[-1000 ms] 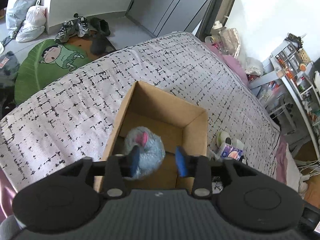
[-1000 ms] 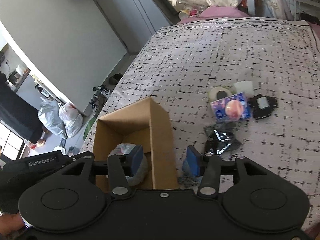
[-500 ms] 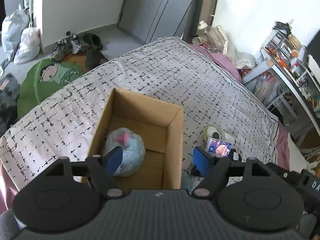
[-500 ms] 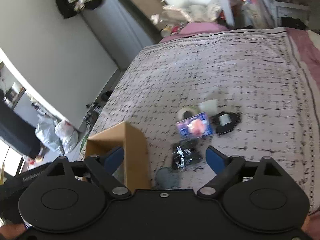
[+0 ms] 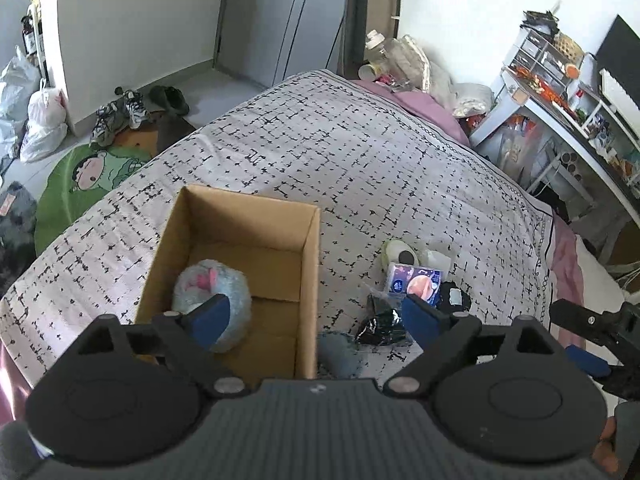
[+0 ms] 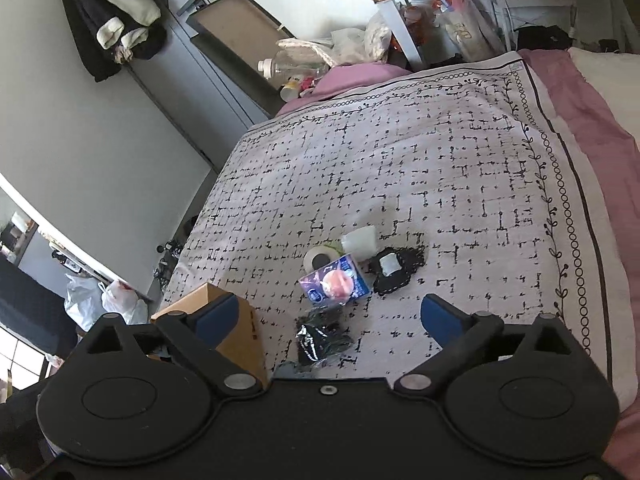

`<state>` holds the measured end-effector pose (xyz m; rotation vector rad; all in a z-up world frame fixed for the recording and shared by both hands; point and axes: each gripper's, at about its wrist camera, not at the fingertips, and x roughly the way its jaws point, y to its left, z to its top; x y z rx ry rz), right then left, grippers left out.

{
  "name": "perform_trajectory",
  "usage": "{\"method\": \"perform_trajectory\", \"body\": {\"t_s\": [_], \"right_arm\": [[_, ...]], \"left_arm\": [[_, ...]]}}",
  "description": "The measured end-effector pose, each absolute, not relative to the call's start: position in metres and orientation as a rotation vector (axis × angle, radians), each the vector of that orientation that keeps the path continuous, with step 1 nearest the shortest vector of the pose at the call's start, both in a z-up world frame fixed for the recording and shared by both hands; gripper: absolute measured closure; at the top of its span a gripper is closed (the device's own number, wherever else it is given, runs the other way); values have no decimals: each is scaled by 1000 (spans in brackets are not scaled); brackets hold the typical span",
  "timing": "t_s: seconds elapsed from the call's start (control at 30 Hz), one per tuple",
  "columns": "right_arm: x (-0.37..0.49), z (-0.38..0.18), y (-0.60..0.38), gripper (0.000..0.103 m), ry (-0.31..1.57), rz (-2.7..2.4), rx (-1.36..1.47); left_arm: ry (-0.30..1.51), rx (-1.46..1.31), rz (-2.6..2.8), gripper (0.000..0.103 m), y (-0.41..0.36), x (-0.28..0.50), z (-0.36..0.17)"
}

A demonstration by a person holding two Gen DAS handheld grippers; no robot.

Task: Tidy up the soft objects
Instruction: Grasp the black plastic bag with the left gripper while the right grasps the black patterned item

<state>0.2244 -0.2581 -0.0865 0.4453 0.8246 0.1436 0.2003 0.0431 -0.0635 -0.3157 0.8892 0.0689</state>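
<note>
An open cardboard box [image 5: 310, 264] stands on the patterned bed cover and holds a fluffy blue-and-pink plush [image 5: 210, 292]. My left gripper [image 5: 316, 318] is open and empty, high above the box's right wall. Right of the box lie a grey-blue soft item [image 5: 340, 354], a black crinkly packet [image 5: 382, 326], a blue tissue pack [image 5: 414, 282], a tape roll [image 5: 400, 254] and a black cloth with a white patch [image 5: 456, 298]. My right gripper [image 6: 330, 318] is open and empty above the same pile: packet [image 6: 320, 342], tissue pack [image 6: 336, 282], black cloth [image 6: 396, 270]. The box corner [image 6: 240, 336] shows at its left.
The bed cover [image 5: 360, 168] stretches far behind the box. A white folded item [image 6: 360, 242] lies beside the tape roll [image 6: 318, 258]. Shoes [image 5: 120, 114] and a green mat [image 5: 80, 184] are on the floor left. A cluttered desk [image 5: 560, 92] stands right of the bed.
Both grippers have opened wide and pulled back and up from the box. The plush now lies loose in the box. The right gripper's view has swung right toward the pile.
</note>
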Motion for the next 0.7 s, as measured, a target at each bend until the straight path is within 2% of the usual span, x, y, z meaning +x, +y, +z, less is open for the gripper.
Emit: {"method": "perform_trajectory", "body": {"t_s": [0.7], "right_arm": [[239,-108,-305,1,842,133,541]], "left_arm": [[941,-253,25,11,-34,229,-88]]}}
